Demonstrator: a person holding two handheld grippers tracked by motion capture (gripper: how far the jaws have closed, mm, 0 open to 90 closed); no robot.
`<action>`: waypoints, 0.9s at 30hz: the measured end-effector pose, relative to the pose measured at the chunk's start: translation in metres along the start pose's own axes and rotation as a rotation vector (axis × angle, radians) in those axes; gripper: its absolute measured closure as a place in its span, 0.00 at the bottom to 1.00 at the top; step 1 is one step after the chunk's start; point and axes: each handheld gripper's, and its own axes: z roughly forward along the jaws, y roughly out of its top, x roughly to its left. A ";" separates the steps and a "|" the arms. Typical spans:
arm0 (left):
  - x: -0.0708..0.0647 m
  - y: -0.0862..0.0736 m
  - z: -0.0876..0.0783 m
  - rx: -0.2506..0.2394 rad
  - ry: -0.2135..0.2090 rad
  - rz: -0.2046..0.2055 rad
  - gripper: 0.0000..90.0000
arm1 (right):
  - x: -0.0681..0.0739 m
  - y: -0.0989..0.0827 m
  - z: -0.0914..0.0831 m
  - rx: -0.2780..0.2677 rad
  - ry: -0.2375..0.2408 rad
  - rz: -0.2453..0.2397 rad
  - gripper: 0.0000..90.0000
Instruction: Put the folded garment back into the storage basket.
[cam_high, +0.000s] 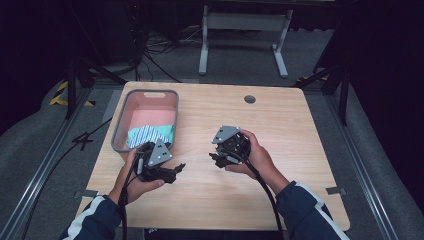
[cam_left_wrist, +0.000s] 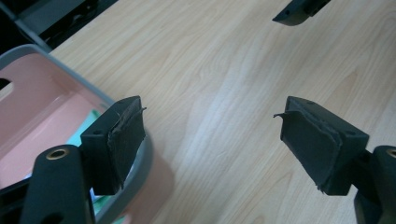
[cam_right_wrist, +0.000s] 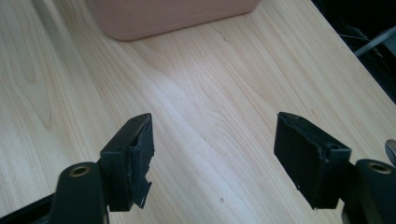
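A grey-rimmed pink basket (cam_high: 146, 119) stands at the left of the wooden table (cam_high: 280, 120), with a striped teal and white cloth (cam_high: 149, 135) lying in its near end. My left gripper (cam_high: 176, 170) is held just in front of the basket's near right corner, its jaws open with nothing between them. In the left gripper view the left gripper (cam_left_wrist: 210, 140) shows bare wood between its pads, and the basket's rim (cam_left_wrist: 140, 161) lies behind the left one. My right gripper (cam_high: 214, 159) hovers over the table's middle, and in its own view the right gripper (cam_right_wrist: 212, 156) is open and empty.
A round cable hole (cam_high: 249, 99) sits near the table's far edge. The basket's pink wall (cam_right_wrist: 168, 14) fills the top of the right gripper view. A metal frame leg (cam_high: 245, 30) stands on the floor beyond the table. Cables trail from both grippers toward the near edge.
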 end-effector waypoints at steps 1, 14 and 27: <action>-0.002 0.000 0.002 0.003 -0.004 0.005 0.24 | 0.000 -0.004 -0.002 0.000 -0.003 -0.002 0.32; -0.025 -0.009 0.029 0.052 -0.077 0.041 0.23 | -0.004 -0.050 -0.012 0.003 -0.022 0.036 0.31; -0.045 -0.019 0.051 0.099 -0.154 0.083 0.22 | -0.010 -0.104 -0.023 -0.018 -0.027 0.101 0.30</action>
